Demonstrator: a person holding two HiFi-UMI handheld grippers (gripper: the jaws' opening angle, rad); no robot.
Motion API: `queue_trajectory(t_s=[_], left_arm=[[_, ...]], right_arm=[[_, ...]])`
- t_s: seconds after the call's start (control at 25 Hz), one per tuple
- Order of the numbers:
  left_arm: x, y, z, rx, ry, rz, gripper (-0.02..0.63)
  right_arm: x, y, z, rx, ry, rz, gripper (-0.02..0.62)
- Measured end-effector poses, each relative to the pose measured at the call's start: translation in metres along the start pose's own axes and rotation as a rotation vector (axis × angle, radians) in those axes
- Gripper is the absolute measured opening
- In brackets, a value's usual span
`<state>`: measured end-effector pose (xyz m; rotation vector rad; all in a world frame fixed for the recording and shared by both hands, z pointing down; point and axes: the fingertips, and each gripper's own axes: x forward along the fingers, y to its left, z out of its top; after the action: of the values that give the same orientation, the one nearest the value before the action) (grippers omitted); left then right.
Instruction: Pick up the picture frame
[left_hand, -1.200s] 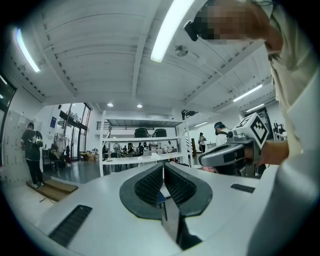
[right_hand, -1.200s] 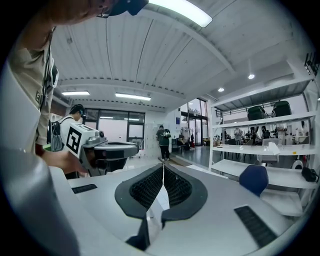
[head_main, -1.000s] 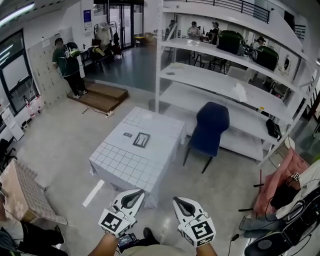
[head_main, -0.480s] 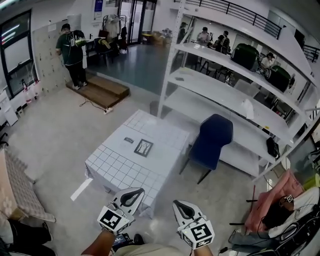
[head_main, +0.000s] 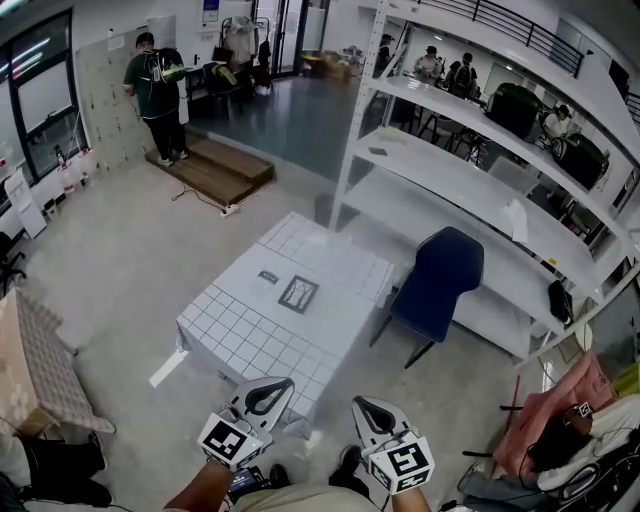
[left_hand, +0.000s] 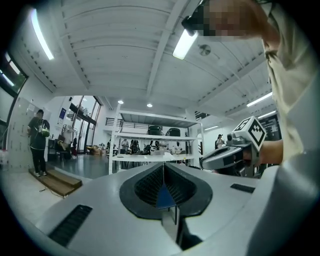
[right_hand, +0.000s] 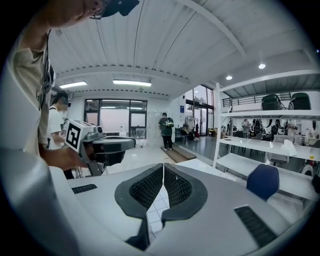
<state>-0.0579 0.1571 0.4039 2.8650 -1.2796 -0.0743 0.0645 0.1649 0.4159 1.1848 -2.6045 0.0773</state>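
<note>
White gridded-cloth bench (head_main: 250, 340) ahead, not yet within reach.
Dark rectangular picture frame (head_main: 298, 294) flat mid-bench; left claw (head_main: 270, 387), right claw (head_main: 364, 405) closed, empty for approach.

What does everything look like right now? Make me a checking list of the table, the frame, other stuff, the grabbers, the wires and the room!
Surface: white gridded table, ahead of both grippers.
Job's things: picture frame lies flat near the table's middle, untouched.
Clutter: one small dark item beside the frame, too small to identify.
Grippers: left gripper and right gripper both shut, empty, short of the table.
Cables: thin cable on the floor by the wooden platform.
Surroundings: blue chair beside the table, white shelves behind it, person standing at the far wall.
</note>
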Motion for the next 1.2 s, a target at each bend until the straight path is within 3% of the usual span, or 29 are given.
queue_trajectory(t_s=[0.36,0.56,0.92,1.2], left_arm=[[0.053,0.011,0.0,0.003,0.041,0.126,0.019],[0.105,0.009,0.003,-0.061,0.024,0.167,0.02],[0.16,-0.005,0.008,-0.013,0.047,0.289,0.02],[0.184,-0.023,0.008,-0.019,0.064,0.348,0.018]], right_arm=[[0.026,-0.064,0.011,-0.005,-0.032,0.12,0.026],[0.032,-0.121,0.012,-0.001,-0.042,0.167,0.026],[0.026,-0.198,0.009,0.012,-0.069,0.247,0.026],[0.009,-0.226,0.003,0.034,-0.105,0.31,0.026]])
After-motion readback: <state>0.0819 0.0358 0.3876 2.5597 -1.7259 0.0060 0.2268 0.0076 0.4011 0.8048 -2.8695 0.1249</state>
